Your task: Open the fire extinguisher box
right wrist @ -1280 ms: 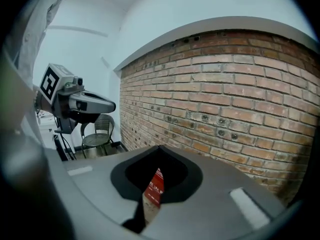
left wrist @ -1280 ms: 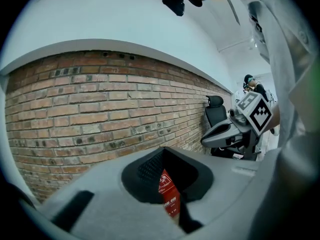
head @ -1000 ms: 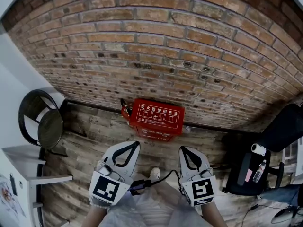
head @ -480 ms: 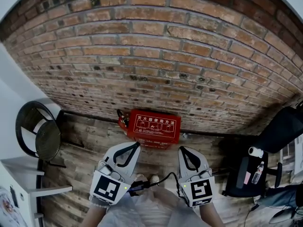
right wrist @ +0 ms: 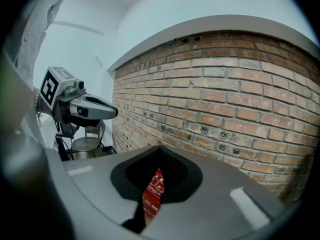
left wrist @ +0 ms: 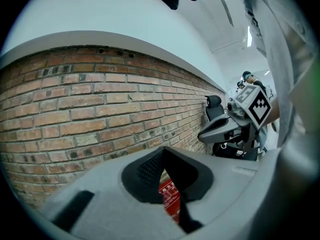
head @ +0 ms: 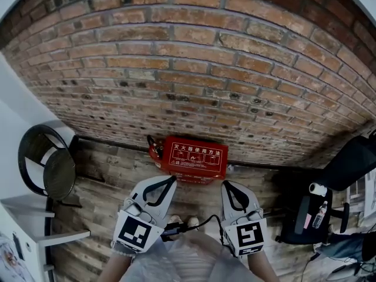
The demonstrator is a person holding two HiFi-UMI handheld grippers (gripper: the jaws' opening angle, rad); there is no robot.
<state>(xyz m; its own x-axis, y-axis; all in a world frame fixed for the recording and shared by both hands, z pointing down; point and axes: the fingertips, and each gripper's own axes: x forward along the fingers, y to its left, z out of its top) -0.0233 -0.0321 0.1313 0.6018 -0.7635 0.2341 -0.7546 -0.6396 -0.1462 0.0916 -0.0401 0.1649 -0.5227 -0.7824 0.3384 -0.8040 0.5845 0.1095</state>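
Head view frames, taken a second apart, showed the red fire extinguisher box [head: 195, 156] shifted slightly lower in the picture and nearer the gripper tips, while the brick wall [head: 188, 69] was seen filling more of the frame. The box was set on the wooden floor [head: 111, 169] against the foot of the wall, its lid down. The left gripper [head: 172, 179] was held with its jaws closed together and nothing between them, its tip short of the box and apart from it. The right gripper [head: 225, 184] was likewise closed and empty, just beside the left. In both gripper views only a red sliver of the box was glimpsed past the closed jaws.
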